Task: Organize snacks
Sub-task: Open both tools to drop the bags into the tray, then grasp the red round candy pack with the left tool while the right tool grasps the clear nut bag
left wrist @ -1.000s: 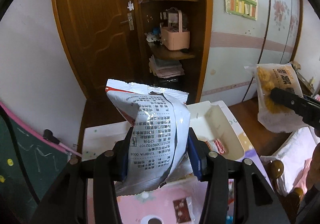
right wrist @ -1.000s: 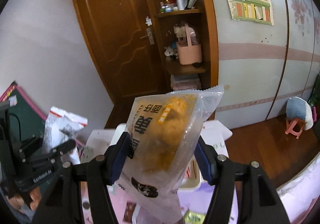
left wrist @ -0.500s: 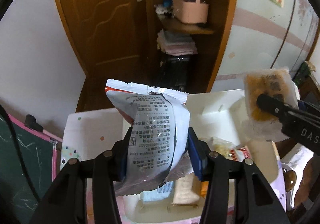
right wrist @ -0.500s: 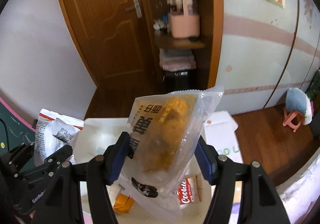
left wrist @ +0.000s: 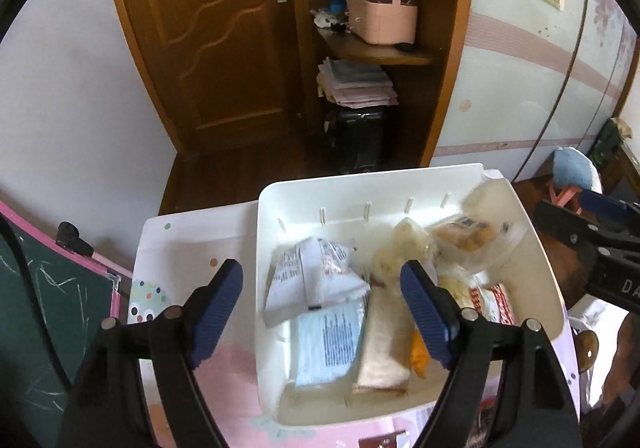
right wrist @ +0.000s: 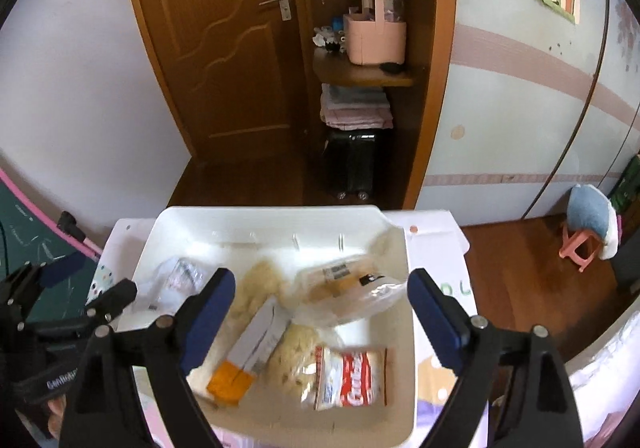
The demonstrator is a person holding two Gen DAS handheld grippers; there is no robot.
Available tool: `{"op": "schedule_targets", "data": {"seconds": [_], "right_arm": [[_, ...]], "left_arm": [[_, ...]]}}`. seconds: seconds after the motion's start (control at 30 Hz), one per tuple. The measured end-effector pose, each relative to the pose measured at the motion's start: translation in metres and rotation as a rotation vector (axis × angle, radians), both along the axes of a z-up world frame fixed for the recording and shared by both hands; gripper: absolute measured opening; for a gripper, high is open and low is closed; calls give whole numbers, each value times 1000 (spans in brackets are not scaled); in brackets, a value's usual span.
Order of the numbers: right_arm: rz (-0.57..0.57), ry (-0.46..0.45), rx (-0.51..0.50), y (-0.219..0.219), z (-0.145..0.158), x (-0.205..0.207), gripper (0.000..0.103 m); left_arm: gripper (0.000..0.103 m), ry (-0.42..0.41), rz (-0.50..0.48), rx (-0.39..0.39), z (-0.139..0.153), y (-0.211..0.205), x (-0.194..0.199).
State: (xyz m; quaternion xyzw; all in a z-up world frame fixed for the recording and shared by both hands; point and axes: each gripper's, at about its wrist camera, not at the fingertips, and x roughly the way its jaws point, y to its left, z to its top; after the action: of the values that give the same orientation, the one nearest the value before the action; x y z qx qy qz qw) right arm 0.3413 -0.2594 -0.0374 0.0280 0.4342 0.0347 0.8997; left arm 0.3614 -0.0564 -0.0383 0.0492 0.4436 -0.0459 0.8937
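Both grippers hang above the white bin (left wrist: 400, 178), which sits on the small table (left wrist: 192, 232) — a sensible spot for gathering loose snacks in one place. The silver packet (left wrist: 316, 280) lies at the bin's left, the clear bag of yellow pastry (right wrist: 352, 288) toward its far right, on top of other packs. The left gripper (left wrist: 322, 304) and right gripper (right wrist: 320, 308) both have fingers spread wide — holding nothing, touching nothing.
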Motion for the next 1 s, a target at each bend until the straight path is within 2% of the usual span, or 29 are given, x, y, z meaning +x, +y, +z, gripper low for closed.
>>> {"op": "schedule_targets", "data": {"seconds": [0.2,0.43,0.63,1.0], "right_arm": [[-4,-7,16,-13,11,-43,89],[20,-37,-11,-17,36,-97,89],[36,-85,-4,-23,59,-146,89],[98,-136,-115,-20,63,-224,89]], "left_arm": [[80,-22,-49,4,17,-1,-32],[83,-53,-128,53,37,-7,-84],[86,-54,-173,6,52,-4,-132],[86,-28,-272,0,43,-12,-199]]}}
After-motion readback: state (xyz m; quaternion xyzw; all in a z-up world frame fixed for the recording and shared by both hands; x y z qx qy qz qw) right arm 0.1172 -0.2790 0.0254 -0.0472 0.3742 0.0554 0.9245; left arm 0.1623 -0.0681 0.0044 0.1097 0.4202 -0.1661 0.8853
